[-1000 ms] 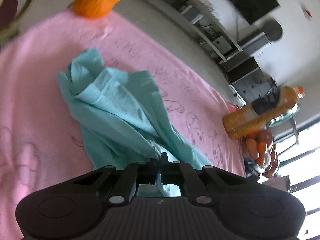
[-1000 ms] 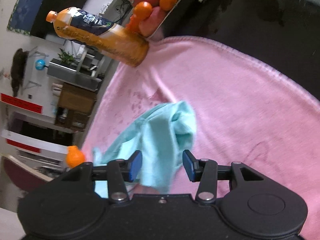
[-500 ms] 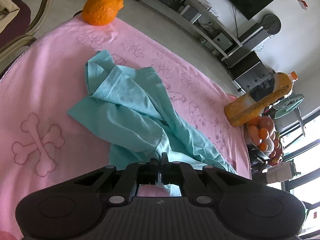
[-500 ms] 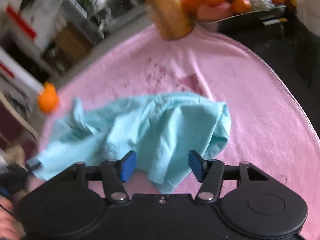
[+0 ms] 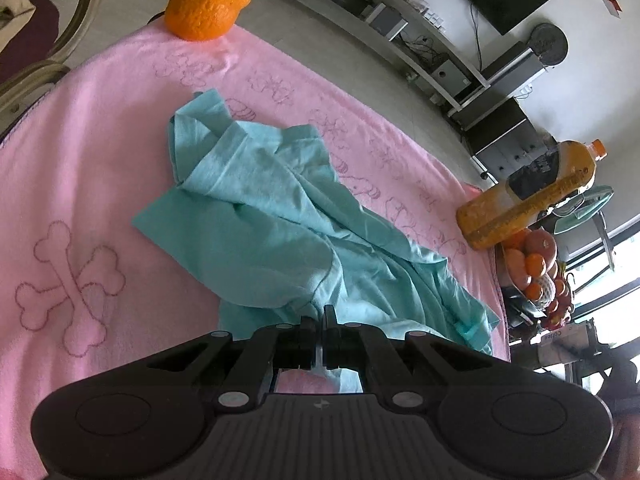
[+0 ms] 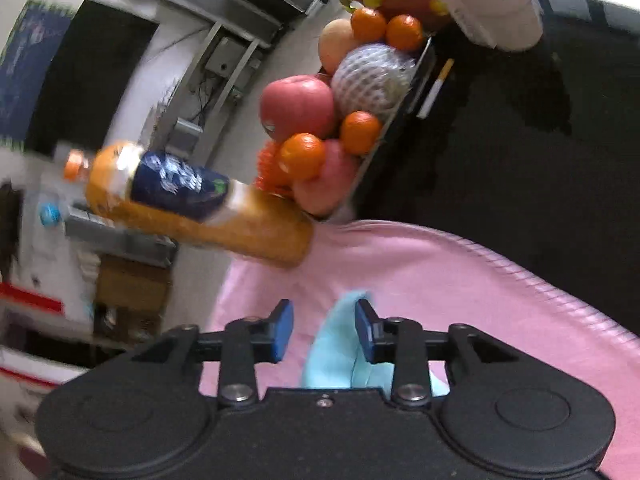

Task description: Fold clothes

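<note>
Big bumpy orange fruit (image 5: pixel 207 7) and tall orange juice bottle (image 5: pixel 528 196) are crowding the pink fleece blanket (image 5: pixel 80 152) edges; the middle's sitting open.

The shirt (image 5: pixel 280 216) is a soft blue-green, and it lies on a pink blanket (image 5: pixel 92 128) that has darker pink drawings sewn on it, like two crossed bones (image 5: pixel 70 294). The big fruit (image 5: pixel 208 8) at the blanket's far edge is bright orange, and the bottle (image 6: pixel 192 204) is orange too, with an orange cap and a dark blue label with white marks. Both grippers are black, the right gripper (image 6: pixel 324 330) has blue pads (image 6: pixel 285 326), and the fruits in the tray (image 6: pixel 404 120) are red, pink and orange, with one in a white net (image 6: pixel 370 80).
</note>
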Motion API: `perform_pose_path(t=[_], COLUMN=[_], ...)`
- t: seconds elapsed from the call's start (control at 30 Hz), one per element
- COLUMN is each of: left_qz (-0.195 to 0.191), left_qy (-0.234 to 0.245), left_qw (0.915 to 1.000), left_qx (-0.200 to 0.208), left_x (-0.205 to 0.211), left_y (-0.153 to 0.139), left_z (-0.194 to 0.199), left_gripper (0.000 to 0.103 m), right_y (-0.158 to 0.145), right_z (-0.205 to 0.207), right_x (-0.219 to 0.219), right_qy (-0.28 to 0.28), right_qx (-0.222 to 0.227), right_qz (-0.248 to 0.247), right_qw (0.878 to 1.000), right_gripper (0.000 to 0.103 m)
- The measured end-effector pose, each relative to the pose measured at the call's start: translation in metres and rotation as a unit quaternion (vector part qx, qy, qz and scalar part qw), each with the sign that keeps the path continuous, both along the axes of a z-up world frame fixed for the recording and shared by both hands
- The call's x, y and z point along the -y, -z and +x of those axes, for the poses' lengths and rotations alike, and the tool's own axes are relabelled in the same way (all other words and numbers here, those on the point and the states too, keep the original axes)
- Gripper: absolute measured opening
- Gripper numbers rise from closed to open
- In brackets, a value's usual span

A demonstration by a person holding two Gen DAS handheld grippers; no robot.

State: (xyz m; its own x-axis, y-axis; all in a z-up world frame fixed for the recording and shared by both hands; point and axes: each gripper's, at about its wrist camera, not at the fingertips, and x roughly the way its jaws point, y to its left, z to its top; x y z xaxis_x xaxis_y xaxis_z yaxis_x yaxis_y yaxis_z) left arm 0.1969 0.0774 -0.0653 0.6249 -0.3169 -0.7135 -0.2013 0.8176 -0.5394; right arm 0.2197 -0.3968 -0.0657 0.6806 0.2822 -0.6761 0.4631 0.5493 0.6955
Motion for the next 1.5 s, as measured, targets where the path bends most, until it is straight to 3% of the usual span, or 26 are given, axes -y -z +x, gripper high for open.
perform_pose_path(t=[0.2,0.3,0.4,0.47,0.57,0.63,0.73,0.8,0.9,1.0,1.17,1.23,1.33,1.4,1.5], left_qz=[0.0,-0.004,-0.005,-0.014,-0.021,-0.026,-0.038,-0.039,-0.036,-0.028,-0.03,-0.04,-0.05,-0.052,-0.058], left_qy=[0.0,-0.003,-0.006,-0.01,-0.015,-0.018,-0.022,-0.027,-0.028,-0.033,-0.055,-0.065,-0.081,-0.09,-0.094], left_qw=[1.0,1.0,1.0,0.9998,0.9997,0.9995,0.9989,0.9987,0.999,0.9987,0.9894,0.9785,0.9556,0.9449,0.9282], left_qx=[-0.005,-0.005,-0.005,-0.005,-0.006,-0.008,-0.014,-0.018,-0.006,0.027,0.131,0.192,0.279,0.31,0.355], left_x=[0.004,0.005,0.005,0.002,-0.001,-0.003,-0.004,-0.005,-0.004,-0.006,-0.018,-0.026,-0.038,-0.042,-0.049], left_y=[0.006,0.01,0.012,0.015,0.02,0.024,0.031,0.032,0.02,-0.011,-0.1,-0.145,-0.203,-0.229,-0.266], left_z=[-0.001,-0.001,-0.001,0.0,0.001,0.002,0.005,0.006,0.004,0.0,-0.032,-0.06,-0.109,-0.137,-0.179], left_gripper=[0.0,0.0,0.0,0.0,0.0,0.0,0.0,0.0,0.0,0.0,0.0,0.0,0.0,0.0,0.0], right_y=[0.043,0.068,0.088,0.1,0.118,0.118,0.113,0.108,0.099,0.071,-0.022,-0.07,-0.133,-0.171,-0.194], right_z=[-0.035,-0.036,-0.032,-0.035,-0.039,-0.04,-0.035,-0.032,-0.032,-0.032,-0.036,-0.051,-0.089,-0.116,-0.137], right_x=[-0.011,-0.016,-0.014,-0.011,-0.007,-0.007,-0.015,-0.024,-0.03,-0.036,-0.047,-0.045,-0.043,-0.043,-0.049], right_qy=[-0.12,-0.124,-0.113,-0.103,-0.118,-0.132,-0.14,-0.145,-0.12,-0.093,-0.083,-0.075,-0.059,-0.046,-0.063], right_qx=[-0.026,-0.008,0.043,0.08,0.106,0.11,0.096,0.081,0.046,0.039,0.086,0.14,0.228,0.283,0.253], right_qz=[-0.019,-0.002,0.006,0.033,0.11,0.118,0.085,0.045,0.021,0.022,0.049,0.064,0.082,0.09,0.094], right_qw=[0.992,0.992,0.993,0.991,0.981,0.978,0.982,0.985,0.991,0.995,0.992,0.985,0.969,0.954,0.961], right_gripper=[0.039,0.039,0.04,0.04,0.04,0.039,0.032,0.005,0.002,0.002,0.002,0.002,0.002,0.002,0.002])
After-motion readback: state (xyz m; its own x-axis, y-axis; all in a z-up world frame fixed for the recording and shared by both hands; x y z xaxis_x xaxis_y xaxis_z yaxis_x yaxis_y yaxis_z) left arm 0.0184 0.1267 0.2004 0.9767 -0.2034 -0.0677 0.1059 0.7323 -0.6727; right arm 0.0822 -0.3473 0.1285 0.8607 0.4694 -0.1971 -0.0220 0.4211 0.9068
